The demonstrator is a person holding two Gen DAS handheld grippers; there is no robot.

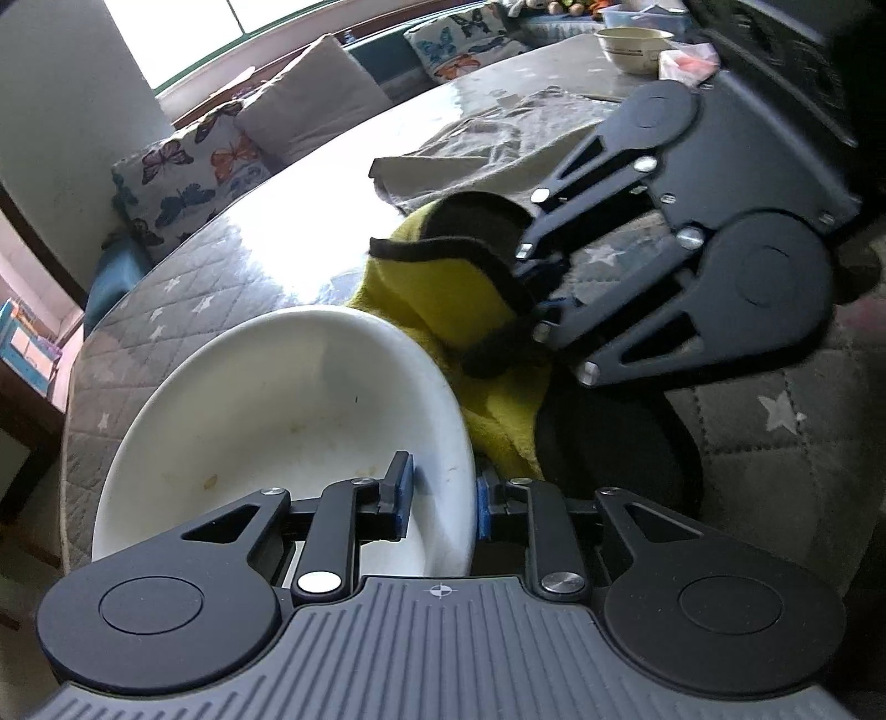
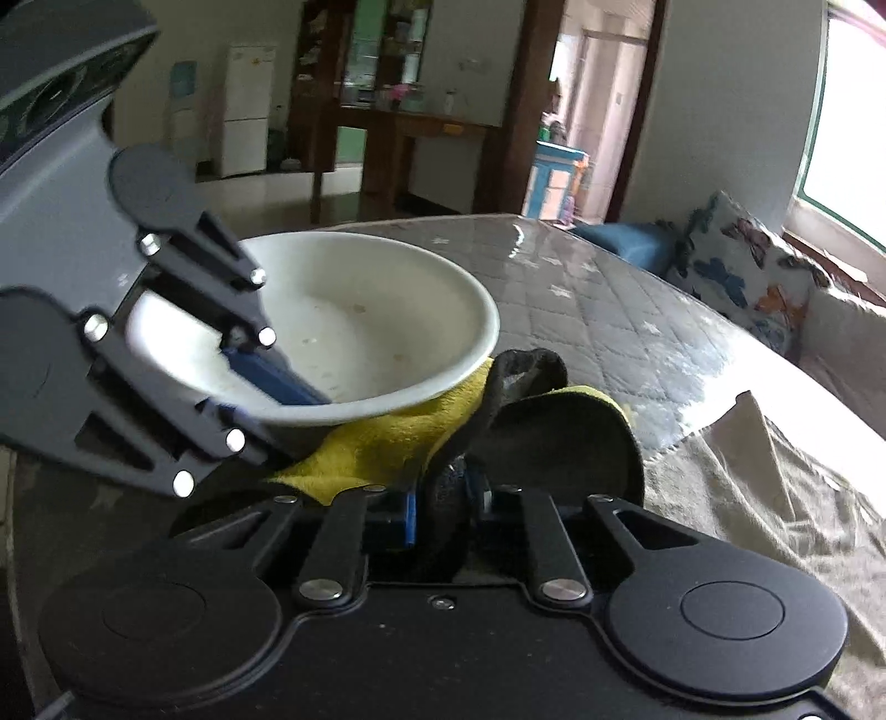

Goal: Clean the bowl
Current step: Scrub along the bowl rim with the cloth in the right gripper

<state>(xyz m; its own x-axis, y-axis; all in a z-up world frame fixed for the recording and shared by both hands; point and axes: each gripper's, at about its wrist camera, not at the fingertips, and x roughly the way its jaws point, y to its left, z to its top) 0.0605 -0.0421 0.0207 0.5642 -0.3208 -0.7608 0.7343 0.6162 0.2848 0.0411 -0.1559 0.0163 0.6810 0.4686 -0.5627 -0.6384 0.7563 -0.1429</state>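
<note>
A white bowl (image 1: 288,421) with faint brown food marks inside is tilted over the quilted grey table. My left gripper (image 1: 443,498) is shut on the bowl's rim, one blue pad inside and one outside. It also shows in the right wrist view (image 2: 277,387), clamped on the bowl (image 2: 365,327). My right gripper (image 2: 446,498) is shut on a yellow cloth with black edging (image 2: 387,437), just beside and under the bowl. In the left wrist view the right gripper (image 1: 531,293) pinches the cloth (image 1: 443,299) right of the bowl.
A beige towel (image 1: 498,144) lies on the table (image 1: 221,277) behind the cloth. A second cream bowl (image 1: 634,47) and a plastic bag stand at the far edge. Butterfly cushions (image 1: 183,177) line a bench by the window. A black round mat (image 1: 614,448) lies under the cloth.
</note>
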